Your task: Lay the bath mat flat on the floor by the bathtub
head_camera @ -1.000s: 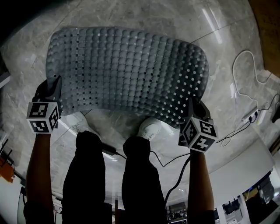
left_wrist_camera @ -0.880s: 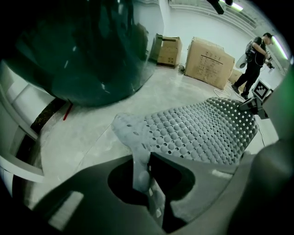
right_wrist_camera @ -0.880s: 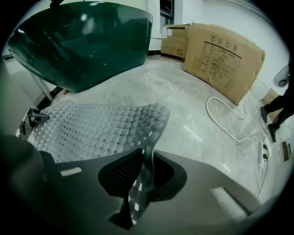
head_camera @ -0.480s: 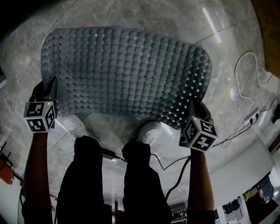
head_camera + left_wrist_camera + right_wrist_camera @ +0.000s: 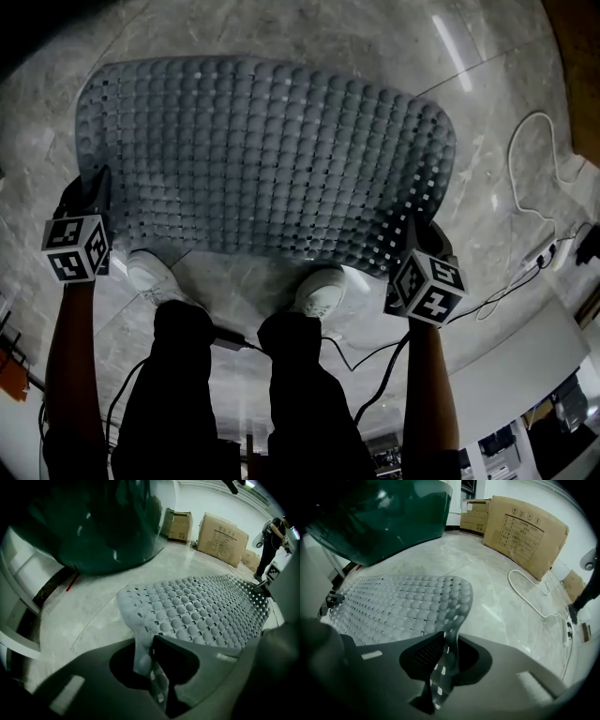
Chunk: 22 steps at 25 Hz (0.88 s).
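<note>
The grey rubber bath mat [image 5: 262, 159], covered in bumps and holes, lies spread over the marble floor in front of me. My left gripper [image 5: 91, 192] is shut on its near left corner, which rises pinched between the jaws [image 5: 151, 667]. My right gripper [image 5: 415, 225] holds the near right corner; its jaws have just been opening a little, and the mat's edge still stands up between them [image 5: 440, 667]. The rest of the mat [image 5: 201, 611] [image 5: 403, 606] rests flat. The dark green bathtub [image 5: 108, 522] [image 5: 379, 513] stands just beyond the mat's far edge.
My white shoes [image 5: 323, 291] [image 5: 155, 272] stand at the mat's near edge. A white cable [image 5: 534, 159] and a power strip [image 5: 553, 248] lie to the right, and a black cable [image 5: 366, 352] runs by my feet. Cardboard boxes [image 5: 525, 531] [image 5: 222, 534] line the wall.
Both grippers have sunk toward the floor, the left one drifting outward to the left. The mat's near edge has come down and the mat lies wider and flatter.
</note>
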Available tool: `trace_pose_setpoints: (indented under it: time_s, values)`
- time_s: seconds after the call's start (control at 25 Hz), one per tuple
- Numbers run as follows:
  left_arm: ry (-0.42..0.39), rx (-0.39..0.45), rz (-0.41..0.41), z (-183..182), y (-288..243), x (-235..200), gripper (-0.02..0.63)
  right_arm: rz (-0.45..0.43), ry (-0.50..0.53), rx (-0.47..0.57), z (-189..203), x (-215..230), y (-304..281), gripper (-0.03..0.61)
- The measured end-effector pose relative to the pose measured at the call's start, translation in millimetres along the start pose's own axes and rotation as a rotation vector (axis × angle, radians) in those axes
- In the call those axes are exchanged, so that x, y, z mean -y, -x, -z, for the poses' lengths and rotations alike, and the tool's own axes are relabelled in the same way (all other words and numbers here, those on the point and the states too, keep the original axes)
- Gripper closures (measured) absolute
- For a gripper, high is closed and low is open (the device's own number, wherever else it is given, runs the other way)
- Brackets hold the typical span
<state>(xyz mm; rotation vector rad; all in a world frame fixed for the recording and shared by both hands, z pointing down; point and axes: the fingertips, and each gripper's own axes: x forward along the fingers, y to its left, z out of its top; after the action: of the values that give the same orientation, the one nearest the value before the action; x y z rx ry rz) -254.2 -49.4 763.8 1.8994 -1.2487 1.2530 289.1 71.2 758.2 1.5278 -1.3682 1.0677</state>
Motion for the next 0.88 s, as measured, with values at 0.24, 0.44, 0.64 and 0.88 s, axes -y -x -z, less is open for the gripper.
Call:
trace_pose_setpoints:
  time_s: [0.24,0.44,0.64,0.88]
  values:
    - [-0.007,-0.008,-0.015,4.1,-4.4,-1.9,0.574,0.011,-0.003,-0.008,2.2,2.6,-3.3,0.492]
    - [-0.008,-0.015,-0.021,4.3,-7.9,-3.9,0.566,0.035,-0.015,-0.016,3.3,7.6,-5.2,0.469]
    - [-0.007,-0.034,-0.036,6.8,-8.1,-6.1,0.554,0.06,-0.027,-0.027,4.8,11.6,-5.8,0.445]
    - [-0.005,-0.046,-0.073,8.5,-9.4,-14.7,0.485,0.104,-0.055,-0.024,8.3,24.2,-5.4,0.373]
